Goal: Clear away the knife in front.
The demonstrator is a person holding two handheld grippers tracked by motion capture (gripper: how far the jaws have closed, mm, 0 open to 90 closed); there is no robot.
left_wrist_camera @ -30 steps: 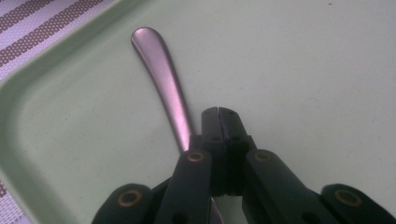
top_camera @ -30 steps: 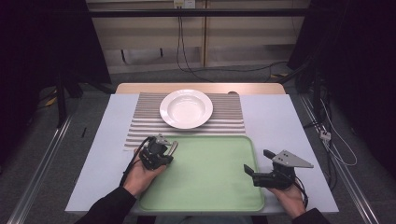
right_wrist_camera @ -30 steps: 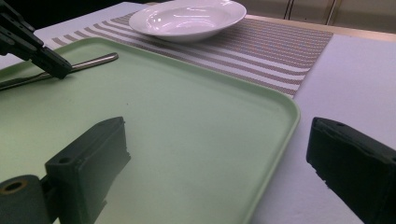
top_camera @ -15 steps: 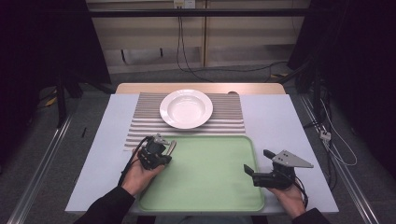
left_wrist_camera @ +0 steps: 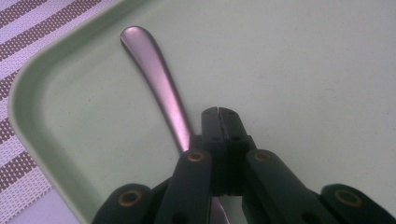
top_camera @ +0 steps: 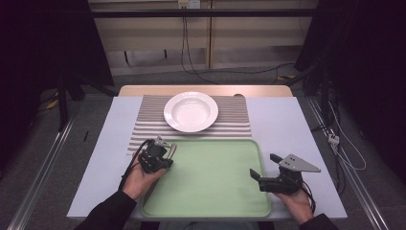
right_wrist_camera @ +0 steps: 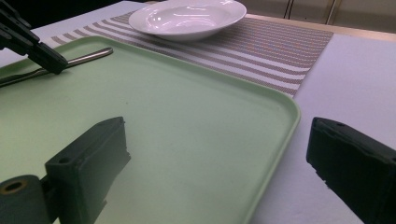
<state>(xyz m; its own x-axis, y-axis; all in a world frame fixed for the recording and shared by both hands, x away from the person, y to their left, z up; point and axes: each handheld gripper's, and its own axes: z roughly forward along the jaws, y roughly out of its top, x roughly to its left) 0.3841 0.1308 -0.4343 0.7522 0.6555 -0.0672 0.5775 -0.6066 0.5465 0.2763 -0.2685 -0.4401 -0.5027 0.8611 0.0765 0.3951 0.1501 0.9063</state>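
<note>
A metal utensil handle (left_wrist_camera: pixel 154 70) lies flat in the far left corner of the green tray (top_camera: pixel 210 191); its other end is hidden under my left gripper (left_wrist_camera: pixel 218 112). That gripper's jaws are shut tight against each other, tips just right of and over the handle, with nothing seen between them. In the right gripper view the handle (right_wrist_camera: pixel 88 56) sticks out past the left gripper's tip (right_wrist_camera: pixel 44 56). My right gripper (top_camera: pixel 263 166) hovers over the tray's right rim, jaws wide open (right_wrist_camera: pixel 219 128) and nothing between them. A white deep plate (top_camera: pixel 190 111) rests beyond the tray.
The plate sits on a striped placemat (top_camera: pixel 234 122) at the table's far middle. The tray rests on a pale lavender table cover (top_camera: pixel 282 120). Cables trail on the floor (top_camera: pixel 335 139) to the right of the table.
</note>
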